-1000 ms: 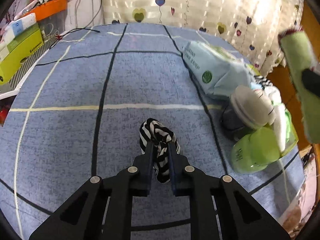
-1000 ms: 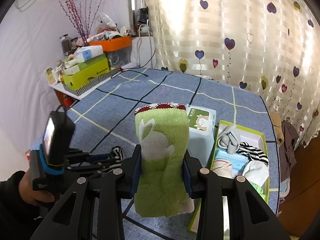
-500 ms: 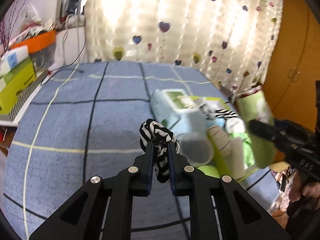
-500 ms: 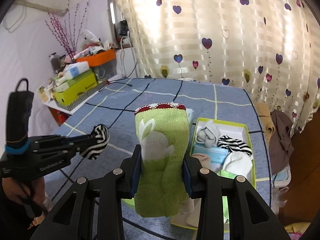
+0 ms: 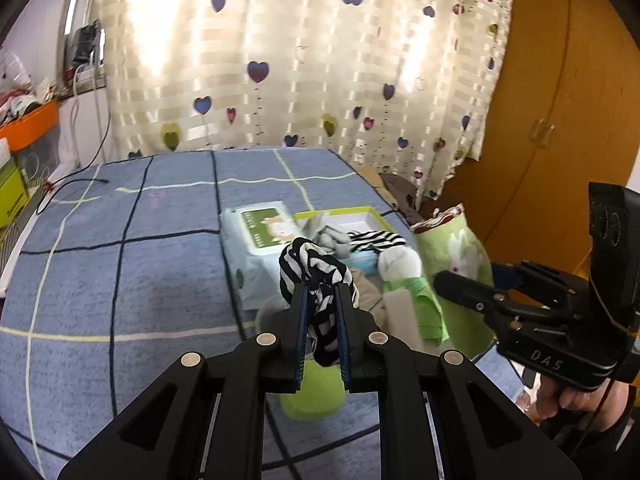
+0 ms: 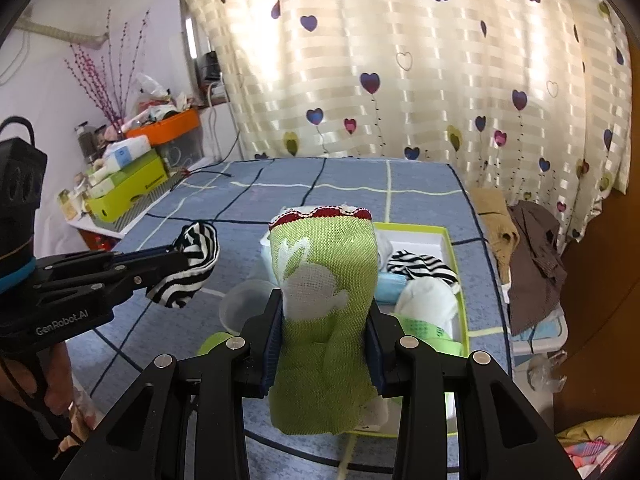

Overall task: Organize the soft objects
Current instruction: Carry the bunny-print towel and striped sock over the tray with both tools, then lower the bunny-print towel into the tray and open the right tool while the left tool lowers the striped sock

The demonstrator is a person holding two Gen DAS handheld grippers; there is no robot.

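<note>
My left gripper [image 5: 321, 292] is shut on a black-and-white striped sock [image 5: 314, 276], held in the air above the blue checked table. The same sock [image 6: 192, 264] shows at the left of the right wrist view. My right gripper [image 6: 324, 300] is shut on a folded green cloth with a white rabbit [image 6: 324, 292], raised in front of the green-rimmed box [image 6: 450, 240]. That cloth [image 5: 460, 248] also appears at the right of the left wrist view. The box holds several soft items: a striped sock [image 6: 424, 266], a white bundle [image 6: 428, 300], a blue pack.
A wet-wipes pack [image 5: 260, 232] lies left of the box [image 5: 376, 214]. A clear cup [image 6: 244, 304] and a green lid [image 5: 312, 396] sit near the table's front. Boxes and an orange bin [image 6: 168, 126] crowd a shelf at the left. Clothes [image 6: 532, 248] hang off the table's right.
The left gripper has risen and swung right with the striped sock, bringing the box into its view. The right gripper has shifted sideways with the green cloth still held.
</note>
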